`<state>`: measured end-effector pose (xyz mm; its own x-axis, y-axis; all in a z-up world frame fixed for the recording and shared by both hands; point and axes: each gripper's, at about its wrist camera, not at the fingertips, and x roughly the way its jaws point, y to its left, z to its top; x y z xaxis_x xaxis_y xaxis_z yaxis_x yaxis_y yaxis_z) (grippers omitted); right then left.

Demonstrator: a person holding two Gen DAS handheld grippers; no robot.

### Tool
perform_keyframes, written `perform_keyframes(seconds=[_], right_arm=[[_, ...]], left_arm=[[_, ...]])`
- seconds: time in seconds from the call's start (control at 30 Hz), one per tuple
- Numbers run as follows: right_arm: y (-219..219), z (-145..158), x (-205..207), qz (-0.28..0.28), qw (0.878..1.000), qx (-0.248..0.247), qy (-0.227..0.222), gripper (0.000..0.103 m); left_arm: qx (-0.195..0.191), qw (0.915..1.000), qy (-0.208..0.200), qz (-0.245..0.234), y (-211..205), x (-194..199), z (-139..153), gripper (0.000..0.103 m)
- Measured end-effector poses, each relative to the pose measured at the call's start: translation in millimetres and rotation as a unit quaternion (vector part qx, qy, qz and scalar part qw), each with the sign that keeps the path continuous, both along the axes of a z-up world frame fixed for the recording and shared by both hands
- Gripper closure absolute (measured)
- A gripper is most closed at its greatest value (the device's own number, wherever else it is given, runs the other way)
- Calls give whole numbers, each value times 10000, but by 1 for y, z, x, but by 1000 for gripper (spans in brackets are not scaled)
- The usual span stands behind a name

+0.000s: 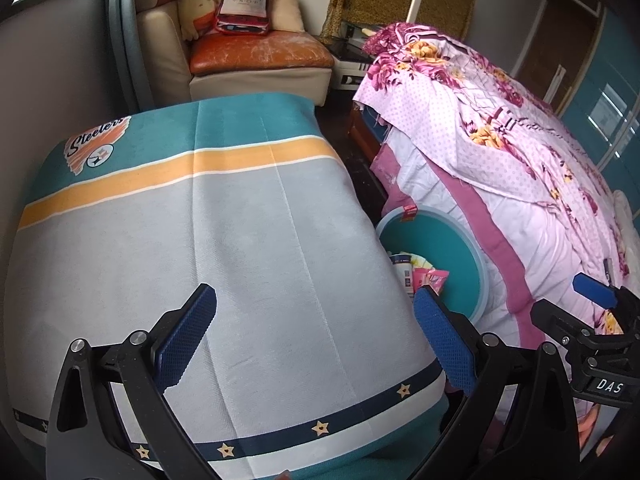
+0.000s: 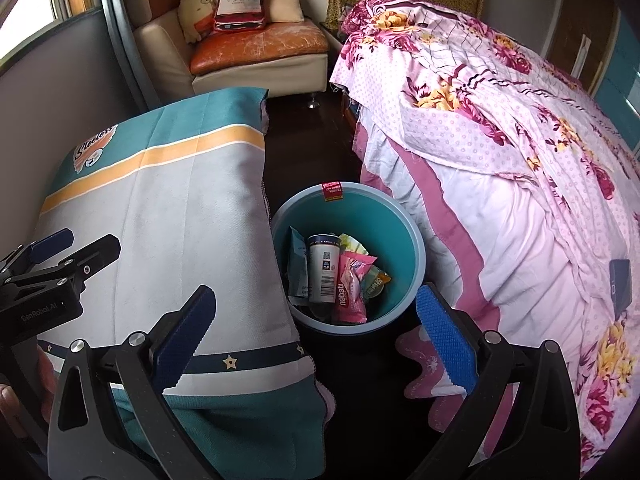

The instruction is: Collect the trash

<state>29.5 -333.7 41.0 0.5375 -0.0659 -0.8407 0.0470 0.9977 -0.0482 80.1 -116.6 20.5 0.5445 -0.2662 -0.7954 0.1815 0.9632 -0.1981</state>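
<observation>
While both grippers gape wide and empty, the round teal plastic bin [image 2: 404, 240] of wrappers sits just ahead of the right gripper [image 2: 316, 332], nearer than the left gripper [image 1: 314, 336] over the cloth-covered table [image 1: 240, 240].

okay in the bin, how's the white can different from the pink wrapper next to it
The white cylindrical can is rigid and smooth with a barcode; the pink plastic wrapper is flat, crinkled and printed "nabati". The can reaches higher. Both stand on end, leaning side by side inside the teal round bin.
</observation>
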Motion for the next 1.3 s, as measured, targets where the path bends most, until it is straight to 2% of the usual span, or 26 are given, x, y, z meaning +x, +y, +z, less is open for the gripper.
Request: perform_keyframes(seconds=[0.57, 0.7, 1.3], right_arm=[[-1, -9, 6, 10, 9999, 70, 94, 7], [0, -15, 8, 1, 9999, 84, 121, 7], [-4, -38, 14, -37, 9994, 148, 307, 7]], left_arm=[[95, 9998, 74, 132, 3, 9, -9, 4], [14, 10000, 49, 70, 3, 9, -11, 4], [207, 9996, 127, 153, 2, 17, -27, 4]])
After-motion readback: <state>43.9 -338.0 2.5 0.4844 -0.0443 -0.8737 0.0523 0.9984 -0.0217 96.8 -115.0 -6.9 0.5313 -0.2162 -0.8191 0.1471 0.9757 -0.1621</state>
